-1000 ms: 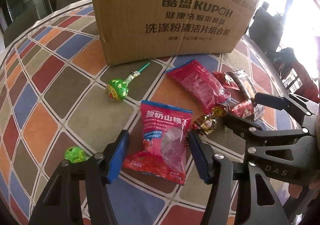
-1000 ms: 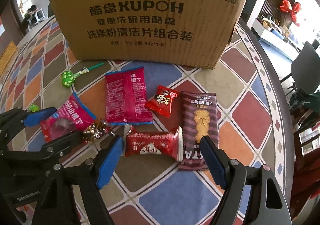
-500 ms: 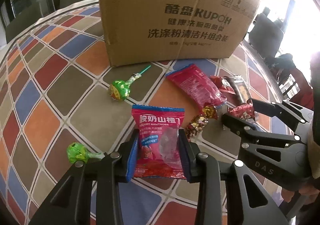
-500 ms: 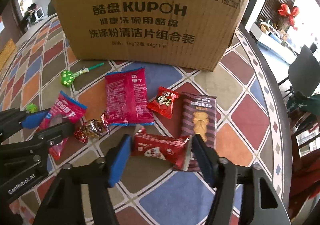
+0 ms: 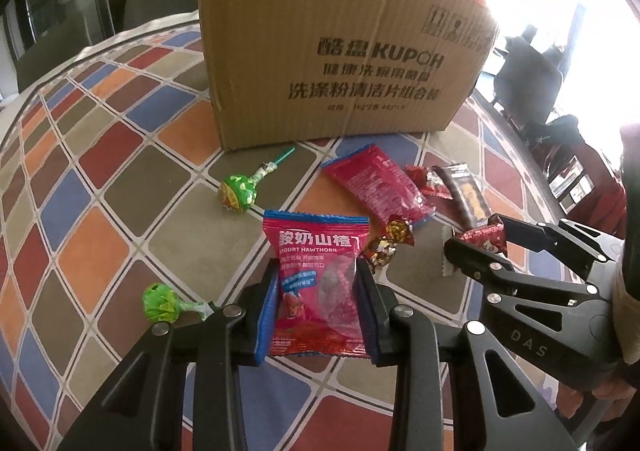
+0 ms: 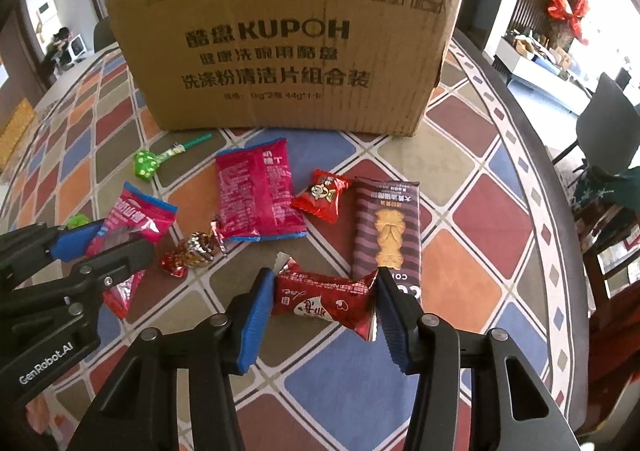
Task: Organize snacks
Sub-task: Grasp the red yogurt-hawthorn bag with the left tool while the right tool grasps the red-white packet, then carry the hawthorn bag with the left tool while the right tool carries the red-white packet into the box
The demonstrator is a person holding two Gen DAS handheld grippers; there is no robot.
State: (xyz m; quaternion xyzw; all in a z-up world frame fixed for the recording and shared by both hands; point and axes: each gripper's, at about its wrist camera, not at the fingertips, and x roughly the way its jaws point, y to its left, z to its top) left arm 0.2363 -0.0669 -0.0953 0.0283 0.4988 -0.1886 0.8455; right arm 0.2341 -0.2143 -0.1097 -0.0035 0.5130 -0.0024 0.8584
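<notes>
Both tools just closed: my left tool point(image 5: 316, 303) grips the pink-and-blue hawthorn packet point(image 5: 316, 279), my right tool point(image 6: 324, 305) the red foil candy point(image 6: 324, 301), ready for boxing.

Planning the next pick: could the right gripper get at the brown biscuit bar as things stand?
Probably not yet: the right gripper is shut on a red candy. The biscuit bar lies uncovered just beyond it, so the path looks free once it lets go.

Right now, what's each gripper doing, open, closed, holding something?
Left gripper: closed on the yogurt hawthorn packet.
Right gripper: closed on the red candy pack.
</notes>
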